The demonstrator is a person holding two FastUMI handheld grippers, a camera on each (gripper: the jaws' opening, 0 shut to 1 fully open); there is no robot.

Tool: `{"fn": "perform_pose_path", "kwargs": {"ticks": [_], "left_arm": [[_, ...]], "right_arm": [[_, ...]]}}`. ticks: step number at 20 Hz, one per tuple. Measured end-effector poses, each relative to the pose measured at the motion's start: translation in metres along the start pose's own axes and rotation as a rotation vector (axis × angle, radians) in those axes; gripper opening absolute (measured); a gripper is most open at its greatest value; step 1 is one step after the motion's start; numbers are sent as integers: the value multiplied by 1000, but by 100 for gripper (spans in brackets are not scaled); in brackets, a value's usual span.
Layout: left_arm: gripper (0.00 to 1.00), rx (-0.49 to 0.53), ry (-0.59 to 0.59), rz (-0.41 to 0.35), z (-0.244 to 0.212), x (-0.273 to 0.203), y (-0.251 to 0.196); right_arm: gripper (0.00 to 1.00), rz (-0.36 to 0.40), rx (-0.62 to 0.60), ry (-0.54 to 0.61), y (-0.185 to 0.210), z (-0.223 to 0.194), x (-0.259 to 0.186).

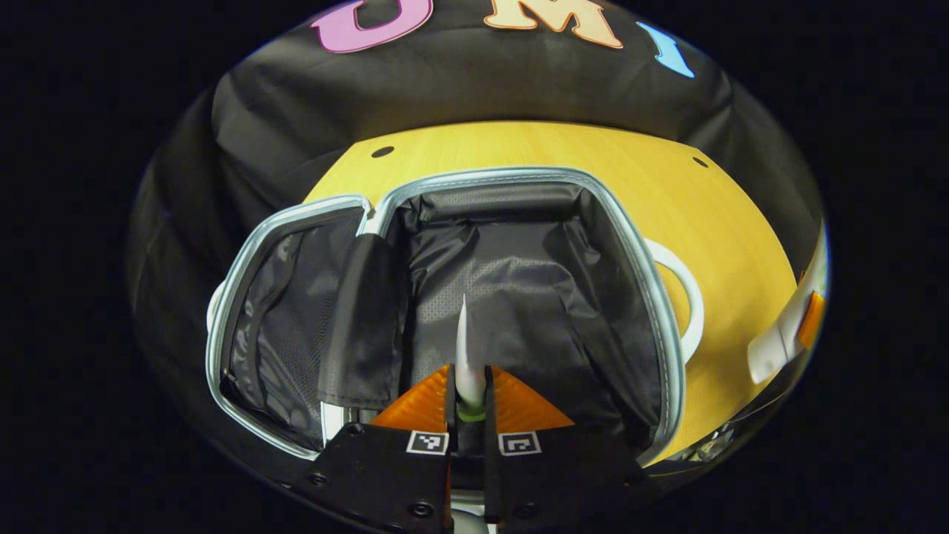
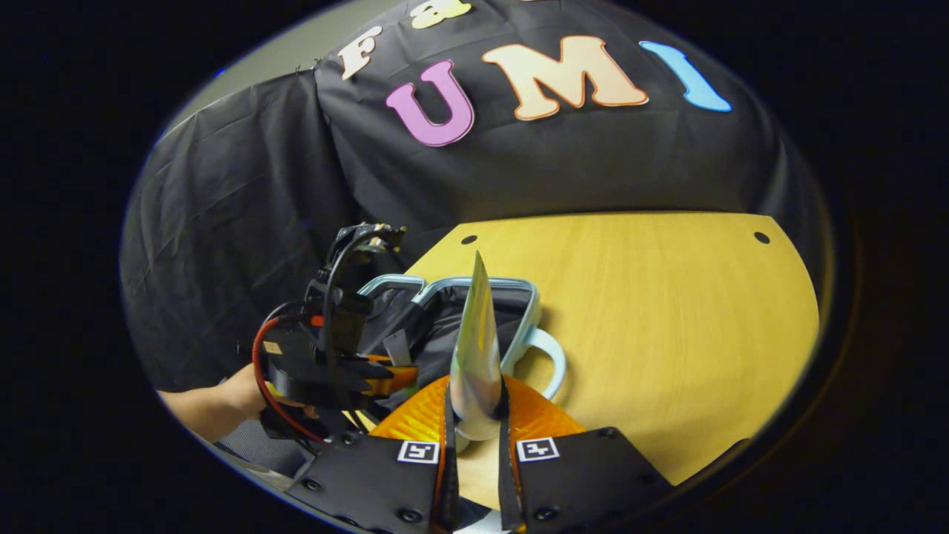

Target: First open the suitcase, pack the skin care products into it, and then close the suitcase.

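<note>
The suitcase (image 1: 643,252) lies open on the yellow table (image 1: 593,156), pale blue rim up and black lining showing, with its lid (image 1: 256,297) folded out to the left. My left gripper (image 1: 468,386) hangs over the open main compartment, shut on a white tube (image 1: 465,345) with a green ring, seen edge-on. In the right gripper view, my right gripper (image 2: 474,397) is shut on a silvery green tube (image 2: 475,334) that points upward. It is to the right of the suitcase (image 2: 525,311), above the table (image 2: 652,319). The left gripper (image 2: 382,378), held by a hand (image 2: 230,404), hovers over the suitcase.
The suitcase's pale carrying handle (image 1: 691,297) sticks out on its right side over the table. A white and orange shape (image 1: 789,334) sits at the far right edge of the left gripper view, too cut off to identify. Black cloth hangs behind the table.
</note>
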State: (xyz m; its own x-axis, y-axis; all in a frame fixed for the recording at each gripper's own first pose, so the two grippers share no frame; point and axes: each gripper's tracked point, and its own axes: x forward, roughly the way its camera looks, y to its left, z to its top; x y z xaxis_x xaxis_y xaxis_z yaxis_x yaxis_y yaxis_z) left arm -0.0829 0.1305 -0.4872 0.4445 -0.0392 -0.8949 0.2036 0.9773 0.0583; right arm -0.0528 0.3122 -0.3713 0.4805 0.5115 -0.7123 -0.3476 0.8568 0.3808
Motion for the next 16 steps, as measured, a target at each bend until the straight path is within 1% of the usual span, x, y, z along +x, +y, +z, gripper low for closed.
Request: {"fn": "perform_pose_path", "kwargs": {"ticks": [2, 4, 6, 7, 9, 10, 12, 14, 15, 16], "left_arm": [[18, 19, -24, -49, 7, -1, -5], [49, 34, -49, -94, 14, -8, -12], [81, 32, -95, -105, 23, -16, -10], [77, 13, -119, -118, 27, -22, -8], [75, -46, -159, -148, 34, -33, -3], [74, -73, -171, -148, 35, -41, 6], [74, -103, -193, -132, 38, -49, 30], [74, -127, -215, -106, 40, -54, 62], [69, -145, -221, -95, 39, -57, 79], [72, -165, -226, -81, 38, -59, 99]], "right_arm": [[24, 11, 35, 21, 14, -3, 11], [23, 26, 35, 43, 25, -5, 19], [23, 34, 30, 82, 32, -15, 27], [23, 32, 31, 100, 35, -21, 31], [23, 27, 34, 155, 38, -36, 39], [23, 23, 38, 188, 42, -45, 43], [24, 7, 46, 212, 46, -53, 51], [27, -19, 49, 217, 49, -57, 59], [30, -31, 55, 226, 50, -60, 62], [31, -36, 69, 231, 52, -62, 64]]}}
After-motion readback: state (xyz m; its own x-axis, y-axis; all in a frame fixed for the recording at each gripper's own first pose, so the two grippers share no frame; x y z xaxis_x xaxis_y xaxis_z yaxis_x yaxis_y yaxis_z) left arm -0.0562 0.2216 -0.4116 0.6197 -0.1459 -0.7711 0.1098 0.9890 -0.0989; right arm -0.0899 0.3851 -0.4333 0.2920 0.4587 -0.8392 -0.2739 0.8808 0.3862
